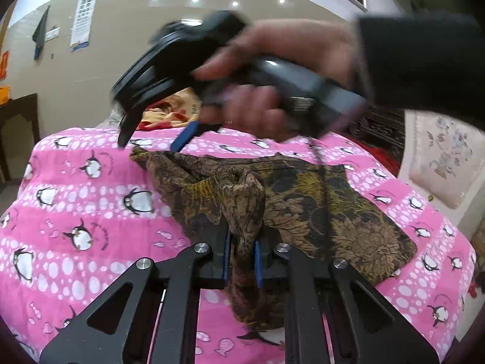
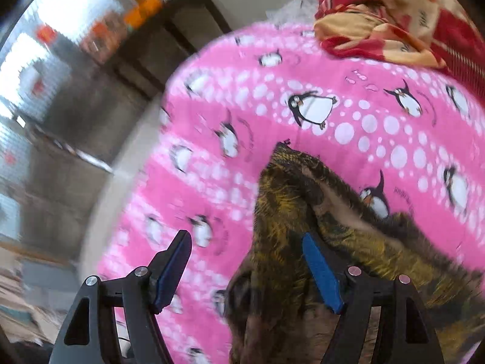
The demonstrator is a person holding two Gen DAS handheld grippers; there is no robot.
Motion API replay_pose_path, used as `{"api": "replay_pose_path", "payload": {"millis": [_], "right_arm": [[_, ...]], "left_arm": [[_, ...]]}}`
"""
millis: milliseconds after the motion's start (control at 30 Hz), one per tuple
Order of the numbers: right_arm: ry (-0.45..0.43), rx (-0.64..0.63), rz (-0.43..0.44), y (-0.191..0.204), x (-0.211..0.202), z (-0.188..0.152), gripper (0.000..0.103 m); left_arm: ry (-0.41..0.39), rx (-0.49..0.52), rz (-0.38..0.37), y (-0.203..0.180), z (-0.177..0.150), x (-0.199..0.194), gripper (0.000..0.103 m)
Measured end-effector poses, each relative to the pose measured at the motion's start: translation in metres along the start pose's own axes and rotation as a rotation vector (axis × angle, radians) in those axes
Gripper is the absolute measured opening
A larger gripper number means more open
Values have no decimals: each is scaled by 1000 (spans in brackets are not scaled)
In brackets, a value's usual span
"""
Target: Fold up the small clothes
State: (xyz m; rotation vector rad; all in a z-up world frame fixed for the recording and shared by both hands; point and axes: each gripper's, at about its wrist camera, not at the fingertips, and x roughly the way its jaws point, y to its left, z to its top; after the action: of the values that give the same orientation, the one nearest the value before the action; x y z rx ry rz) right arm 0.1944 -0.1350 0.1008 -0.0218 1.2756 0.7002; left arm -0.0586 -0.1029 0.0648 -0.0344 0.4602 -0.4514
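Left wrist view: a bunched fold of the garment (image 1: 242,206) is pinched by the left gripper (image 1: 242,257) at lower centre, over the blanket (image 1: 91,200). Soft, limp cloth, best taken by edges. Right gripper (image 2: 247,261) is held agape.

One brown patterned garment (image 1: 303,200), one pink penguin blanket (image 1: 91,212), two hand-held grippers.

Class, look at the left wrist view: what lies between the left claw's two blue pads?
A bunched fold of the brown patterned garment lies pinched between the left claw pads, above the pink penguin blanket.
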Motion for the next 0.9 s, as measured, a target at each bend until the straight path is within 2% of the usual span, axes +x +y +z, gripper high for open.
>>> {"api": "replay_pose_path", "payload": {"millis": [67,100,133,200,267,300,367,433,500,633,800,900], "right_arm": [[70,-44,-124,4,14,11,74],[119,-81,-176,7,23,15,70],[144,-121,-229,10,29,18,55],[188,-187,-332,15,40,24,44],[219,-204,-374,14,49,29,35],[234,-197,-388,11,52,31,26],[243,-188,-403,6,56,33,22],[253,-180,-398,2,60,33,14],[236,-178,-385,-3,61,29,8],[165,-147,-336,-22,37,16,7],[93,-78,-310,-69,-15,-13,7],[68,-31,-322,-93,-56,-37,7]], "left_arm": [[0,4,-20,-3,0,1,10],[-2,4,-28,-2,1,0,10],[-3,4,-34,-3,0,-1,10],[-1,4,-38,-5,1,-2,10],[-4,-1,-36,-4,0,-1,10],[-2,-5,-38,-4,0,-2,8],[2,-13,-32,-3,1,-3,8],[3,-14,-31,-1,1,-4,6],[6,-21,-24,1,1,-5,5],[15,-36,-30,-1,3,-7,4],[17,-13,-119,-30,18,-7,3],[20,38,-199,-64,27,-3,3]]}}
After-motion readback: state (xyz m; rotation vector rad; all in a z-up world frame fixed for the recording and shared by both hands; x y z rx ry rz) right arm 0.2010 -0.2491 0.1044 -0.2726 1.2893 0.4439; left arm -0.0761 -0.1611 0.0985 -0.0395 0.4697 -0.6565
